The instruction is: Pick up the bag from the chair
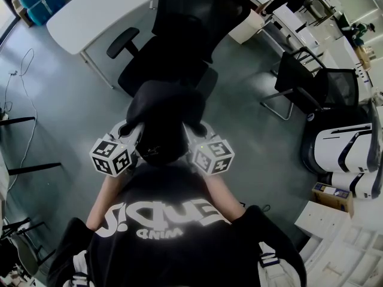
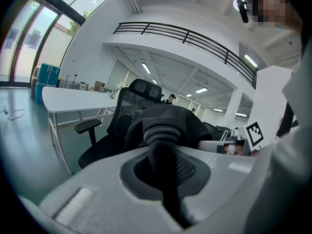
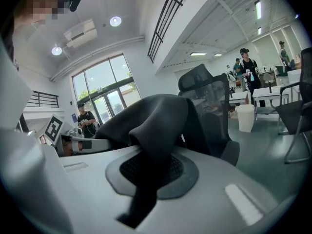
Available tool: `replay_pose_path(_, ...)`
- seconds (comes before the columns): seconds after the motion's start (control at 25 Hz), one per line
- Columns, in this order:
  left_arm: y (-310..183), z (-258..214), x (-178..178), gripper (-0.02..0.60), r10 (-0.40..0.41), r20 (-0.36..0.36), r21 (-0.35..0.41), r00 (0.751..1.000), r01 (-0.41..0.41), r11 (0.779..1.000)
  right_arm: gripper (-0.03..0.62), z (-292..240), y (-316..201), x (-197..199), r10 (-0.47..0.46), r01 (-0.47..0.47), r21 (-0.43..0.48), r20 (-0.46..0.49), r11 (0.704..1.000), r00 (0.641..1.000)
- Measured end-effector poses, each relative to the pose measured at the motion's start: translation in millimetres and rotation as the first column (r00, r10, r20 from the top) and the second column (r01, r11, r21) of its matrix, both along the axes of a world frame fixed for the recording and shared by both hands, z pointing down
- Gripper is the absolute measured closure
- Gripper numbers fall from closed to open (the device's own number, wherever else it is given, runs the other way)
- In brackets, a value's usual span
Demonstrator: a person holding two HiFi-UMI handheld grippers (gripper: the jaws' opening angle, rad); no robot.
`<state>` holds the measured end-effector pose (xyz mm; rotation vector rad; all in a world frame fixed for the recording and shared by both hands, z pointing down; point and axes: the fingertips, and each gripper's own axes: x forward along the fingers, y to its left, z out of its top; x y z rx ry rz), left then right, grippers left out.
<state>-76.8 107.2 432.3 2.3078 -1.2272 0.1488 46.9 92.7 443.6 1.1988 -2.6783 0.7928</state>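
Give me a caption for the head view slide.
Left hand-held gripper and right hand-held gripper clamp a black bag in front of the office chair.

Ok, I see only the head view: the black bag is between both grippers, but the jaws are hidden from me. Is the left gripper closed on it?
Observer: Yes. In the left gripper view the left gripper is shut on a ribbed black strap of the bag.
Operator: And the right one?
Observer: The right gripper is shut on a fold of the bag's fabric, not on a strap.
Operator: Is the bag off the chair?
Observer: It seems so. The left gripper view shows the seat of the chair lower down, behind the bag.
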Motion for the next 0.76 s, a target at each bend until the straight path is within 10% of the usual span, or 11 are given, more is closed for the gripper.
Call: replay_pose_path(0.76, -7, 8, 7, 0.569, -0.027, 0.002, -0.025, 1.0, 0.027, 0.999, 0.568, 7, -10, 5, -0.027, 0.028, -0.013, 0.005, 1.0, 1.0)
